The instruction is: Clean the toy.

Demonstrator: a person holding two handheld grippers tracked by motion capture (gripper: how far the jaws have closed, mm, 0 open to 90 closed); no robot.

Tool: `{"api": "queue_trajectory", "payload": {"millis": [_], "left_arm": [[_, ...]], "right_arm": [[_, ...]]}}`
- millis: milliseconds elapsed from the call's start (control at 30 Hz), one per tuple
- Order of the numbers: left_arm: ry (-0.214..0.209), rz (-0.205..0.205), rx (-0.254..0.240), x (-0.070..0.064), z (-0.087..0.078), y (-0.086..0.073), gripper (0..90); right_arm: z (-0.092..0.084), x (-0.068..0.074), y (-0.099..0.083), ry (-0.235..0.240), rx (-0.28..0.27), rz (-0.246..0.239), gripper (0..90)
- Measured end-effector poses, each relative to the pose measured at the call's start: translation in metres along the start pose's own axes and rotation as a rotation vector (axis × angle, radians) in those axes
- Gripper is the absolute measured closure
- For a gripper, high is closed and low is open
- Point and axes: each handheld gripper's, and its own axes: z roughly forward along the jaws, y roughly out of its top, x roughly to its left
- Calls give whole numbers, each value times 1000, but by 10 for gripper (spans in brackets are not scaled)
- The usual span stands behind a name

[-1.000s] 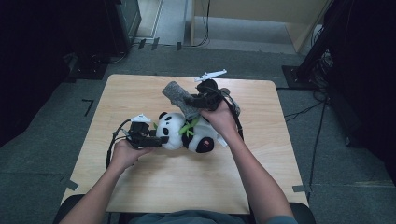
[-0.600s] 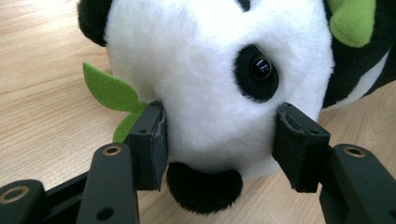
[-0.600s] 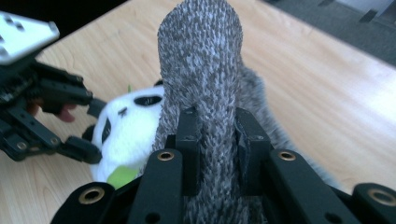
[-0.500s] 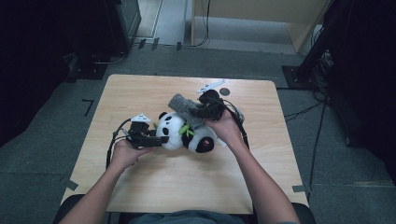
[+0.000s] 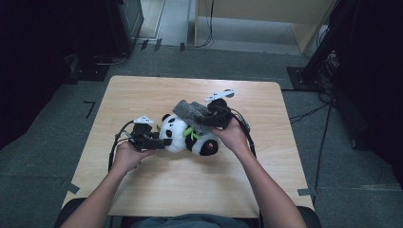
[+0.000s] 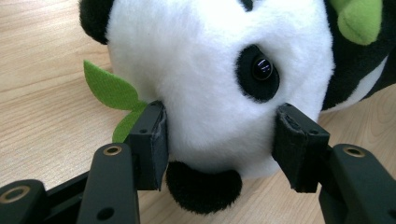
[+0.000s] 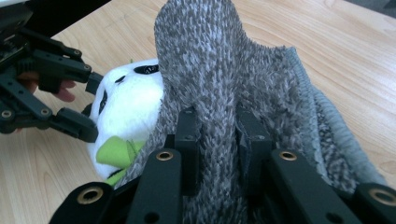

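as the right gripper [image 7: 215, 135] sank since the earlier frames, we found its grey knitted cloth [image 5: 192, 113] lower, now draped on the panda's [image 5: 183, 136] body. its jaws stayed clenched on a fold of that cloth. we judged the covering step nearly done. the left gripper [image 6: 218, 140] kept clamping the panda's head from both sides. the panda lay on its side near the table's [image 5: 142, 190] middle, long axis across the table, head toward the left gripper.
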Motion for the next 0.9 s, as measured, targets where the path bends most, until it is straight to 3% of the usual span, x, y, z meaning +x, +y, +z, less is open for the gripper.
{"api": "queue_trajectory", "payload": {"millis": [200, 633, 900], "left_arm": [[-1, -5, -1, 0, 0, 0, 422], [-2, -5, 4, 0, 0, 0, 416], [-2, -7, 5, 0, 0, 0, 408]], "right_arm": [[-7, -2, -8, 9, -15, -5, 720], [-24, -3, -28, 11, 5, -23, 724], [-31, -11, -45, 21, -2, -8, 716]]}}
